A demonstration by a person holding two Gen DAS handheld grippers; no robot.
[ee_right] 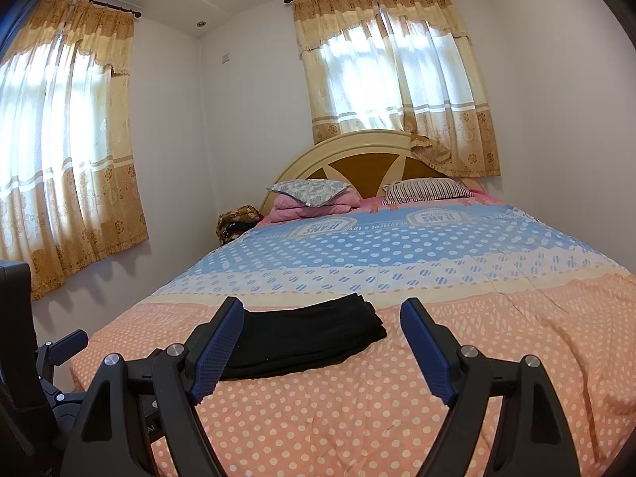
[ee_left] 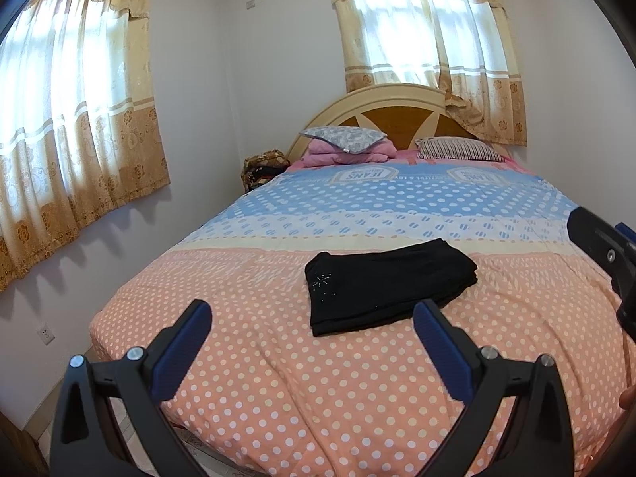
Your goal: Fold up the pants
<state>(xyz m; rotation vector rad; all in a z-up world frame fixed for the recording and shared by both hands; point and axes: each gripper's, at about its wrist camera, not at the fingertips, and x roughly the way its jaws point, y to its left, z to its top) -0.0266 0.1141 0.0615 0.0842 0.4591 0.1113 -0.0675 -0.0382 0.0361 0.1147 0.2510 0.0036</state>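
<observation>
The black pants [ee_left: 387,284] lie folded into a flat rectangular bundle on the pink dotted part of the bedspread [ee_left: 278,357]. My left gripper [ee_left: 312,316] is open and empty, held above the bed just short of the bundle's near edge. In the right wrist view the pants [ee_right: 306,338] lie ahead and to the left, partly hidden by my left finger [ee_right: 216,348]. My right gripper [ee_right: 322,338] is open and empty, above the bedspread [ee_right: 357,417]. The right gripper's body shows at the right edge of the left wrist view [ee_left: 608,258], and the left gripper at the left edge of the right wrist view [ee_right: 59,353].
Pillows [ee_left: 346,139] and a folded pink blanket [ee_left: 349,153] rest against the headboard [ee_left: 397,97]. A striped pillow [ee_left: 457,149] lies to the right. Curtained windows [ee_left: 59,119] are on the left wall and behind the bed. A patterned bag [ee_left: 262,167] sits beside the bed's far left corner.
</observation>
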